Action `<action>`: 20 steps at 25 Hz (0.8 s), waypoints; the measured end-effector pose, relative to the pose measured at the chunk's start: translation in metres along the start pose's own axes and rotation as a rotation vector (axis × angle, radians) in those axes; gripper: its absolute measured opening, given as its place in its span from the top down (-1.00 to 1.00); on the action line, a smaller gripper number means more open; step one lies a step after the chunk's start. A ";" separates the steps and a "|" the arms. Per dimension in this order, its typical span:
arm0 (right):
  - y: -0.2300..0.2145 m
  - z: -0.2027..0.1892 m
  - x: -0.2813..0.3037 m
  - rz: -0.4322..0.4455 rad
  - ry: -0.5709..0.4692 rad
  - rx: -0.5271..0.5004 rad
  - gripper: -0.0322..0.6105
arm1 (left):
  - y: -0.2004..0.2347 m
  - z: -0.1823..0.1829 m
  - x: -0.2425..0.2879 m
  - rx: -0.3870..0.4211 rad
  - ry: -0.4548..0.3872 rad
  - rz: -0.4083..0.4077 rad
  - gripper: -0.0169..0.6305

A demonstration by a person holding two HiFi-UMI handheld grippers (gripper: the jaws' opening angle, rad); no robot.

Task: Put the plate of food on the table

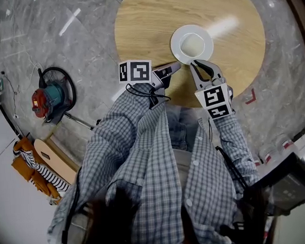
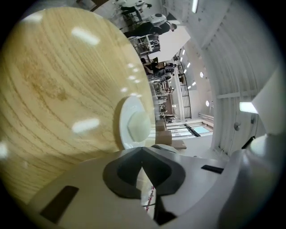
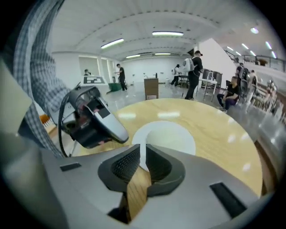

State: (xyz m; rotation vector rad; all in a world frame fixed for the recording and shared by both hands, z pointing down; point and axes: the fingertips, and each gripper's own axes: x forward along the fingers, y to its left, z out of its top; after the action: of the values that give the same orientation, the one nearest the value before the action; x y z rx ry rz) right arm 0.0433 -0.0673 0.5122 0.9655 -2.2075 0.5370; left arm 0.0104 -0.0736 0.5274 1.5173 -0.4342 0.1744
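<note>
**Plate on the table, both grippers empty beside it**

Checked sleeves [image 1: 143,145] fill the bottom of the head view, running out to the two grippers over the near edge of the round wooden table [image 1: 236,62]. A white plate [image 1: 176,45] sits flat on the wood with a pale mound of food [image 1: 191,44] in its middle. My left gripper [image 1: 174,67] points at the plate's near rim from one side and my right gripper [image 1: 194,65] from the other. Both are just beside the rim, and from up here I can't say whether either tip grazes it.

Left gripper view: the jaws are pressed together with nothing between them. The plate rests on the table just beyond their tips.

Right gripper view: the jaws stand all but together, only a sliver between the tips, and bare wood shows through lower down. Nothing is gripped, and the plate lies just ahead.

I judge the placing done. The plate bears on the table alone, so all that looks left is drawing both grippers clear without nudging the rim.
</note>
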 end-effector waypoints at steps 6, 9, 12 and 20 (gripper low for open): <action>-0.023 0.005 -0.015 -0.051 -0.099 0.224 0.83 | -0.026 0.013 0.002 0.256 -0.030 0.020 0.92; -0.033 0.013 -0.025 -0.101 -0.153 0.286 0.86 | -0.035 0.017 0.000 0.373 -0.039 0.048 0.92; -0.035 0.028 -0.039 -0.118 -0.204 0.315 0.87 | -0.052 0.019 -0.002 0.484 -0.048 0.056 0.92; -0.028 0.058 -0.078 -0.114 -0.286 0.373 0.87 | -0.101 0.027 -0.026 0.600 -0.165 0.067 0.92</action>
State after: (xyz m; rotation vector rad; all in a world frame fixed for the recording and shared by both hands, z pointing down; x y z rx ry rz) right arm 0.0805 -0.0812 0.4198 1.4303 -2.3269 0.8198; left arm 0.0196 -0.1024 0.4240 2.1171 -0.5988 0.2477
